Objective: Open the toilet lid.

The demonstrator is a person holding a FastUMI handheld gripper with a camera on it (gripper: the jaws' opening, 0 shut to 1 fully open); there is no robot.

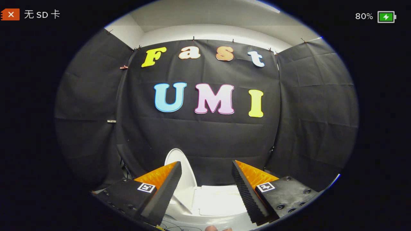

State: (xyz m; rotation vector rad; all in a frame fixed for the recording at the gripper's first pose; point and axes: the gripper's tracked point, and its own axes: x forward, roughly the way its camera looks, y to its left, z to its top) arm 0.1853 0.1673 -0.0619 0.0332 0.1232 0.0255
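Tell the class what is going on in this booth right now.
A person holds hand-held tongs pointed at a white toilet set against the black cloth wall. The fingers are spread wide and grip nothing. The toilet lid stands raised, showing just past one finger, so it looks open already.

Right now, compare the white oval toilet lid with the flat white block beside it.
Shape: the toilet lid is a rounded oval; the flat white block is squarish with straight edges.
Pose: the toilet lid stands upright; the flat white block lies level.
Place: the toilet lid is partly hidden behind one finger of the tool; the flat white block lies between the open fingers.
Both are white and untouched.
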